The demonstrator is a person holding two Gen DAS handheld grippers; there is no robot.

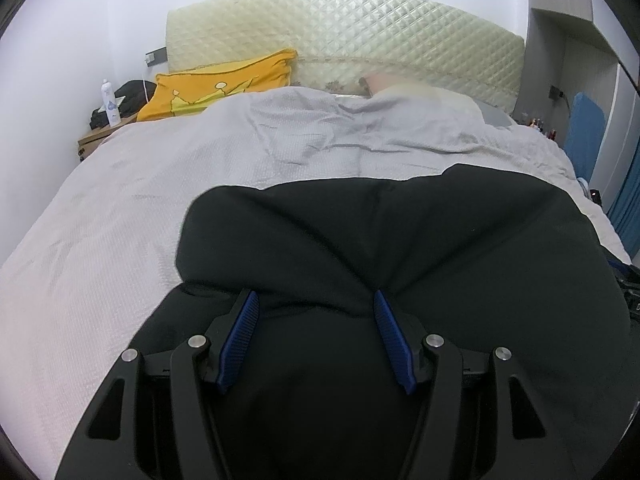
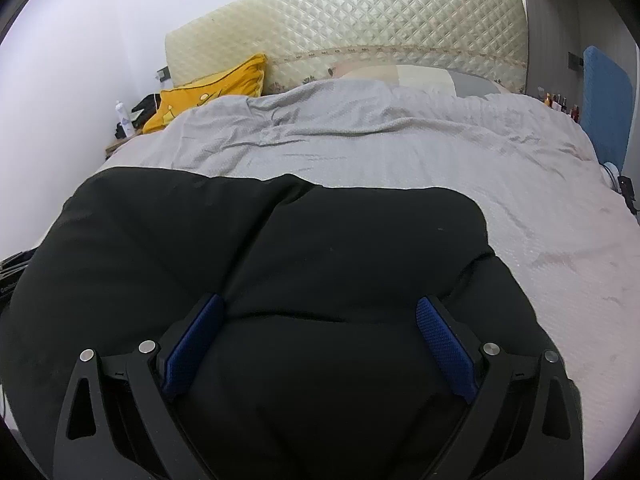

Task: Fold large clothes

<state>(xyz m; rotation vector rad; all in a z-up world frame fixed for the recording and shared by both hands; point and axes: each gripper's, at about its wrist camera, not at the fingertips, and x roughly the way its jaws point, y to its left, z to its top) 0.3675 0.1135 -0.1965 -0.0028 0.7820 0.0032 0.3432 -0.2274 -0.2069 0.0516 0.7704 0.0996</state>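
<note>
A large black garment [image 1: 400, 240] lies spread on the grey bedspread [image 1: 120, 208] at the near end of the bed. It also shows in the right wrist view [image 2: 280, 248]. My left gripper [image 1: 315, 300] is open, its blue-padded fingers [image 1: 244, 332] resting on the garment near its left part, with bunched black cloth between them. My right gripper [image 2: 320, 306] is open wide, its fingers [image 2: 440, 336] pressed on the garment near its right part. A fold edge runs across between the fingertips.
The grey bedspread [image 2: 400, 152] is wrinkled toward the head. A yellow pillow [image 1: 224, 80] and a quilted cream headboard [image 1: 360, 32] stand at the far end. A nightstand with a white bottle [image 1: 110, 104] is far left. A blue board [image 2: 604, 100] leans at the right wall.
</note>
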